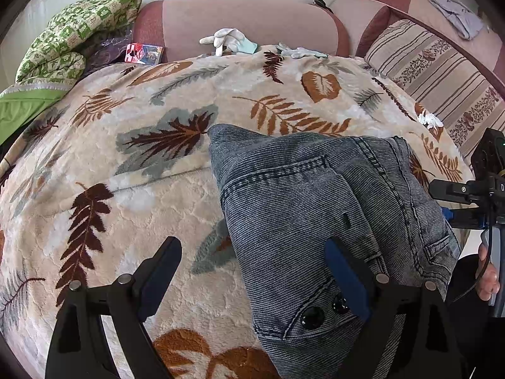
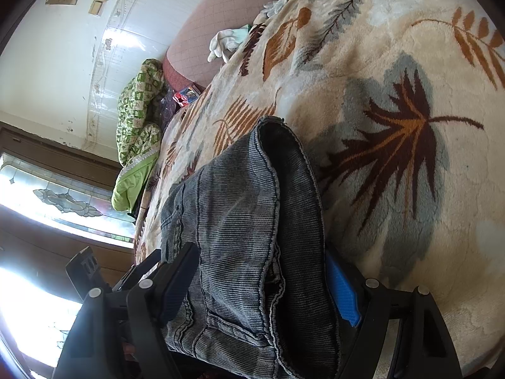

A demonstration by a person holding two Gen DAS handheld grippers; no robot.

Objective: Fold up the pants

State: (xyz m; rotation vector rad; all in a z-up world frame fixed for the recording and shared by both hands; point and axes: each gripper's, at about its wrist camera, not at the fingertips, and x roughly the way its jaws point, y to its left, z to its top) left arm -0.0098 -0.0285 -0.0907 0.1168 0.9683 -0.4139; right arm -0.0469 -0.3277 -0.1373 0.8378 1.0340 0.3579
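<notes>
A cream blanket (image 1: 132,208) patterned with brown and grey leaves covers the sofa (image 1: 246,22), which runs along the wall behind. On the blanket, toward its near right edge, lie the grey-blue denim pants (image 1: 300,202), folded into a thick bundle with the buttoned waist nearest the left wrist view. A striped cushion (image 1: 442,72) leans at the right, a green quilt (image 1: 72,38) is heaped at the left. The left gripper (image 1: 252,278) stands wide, one finger over bare blanket, the other over the denim. The right gripper (image 2: 262,287) is spread wide around the folded bundle; whether its pads press the cloth I cannot tell. White gloves (image 1: 227,39) rest by the sofa back.
</notes>
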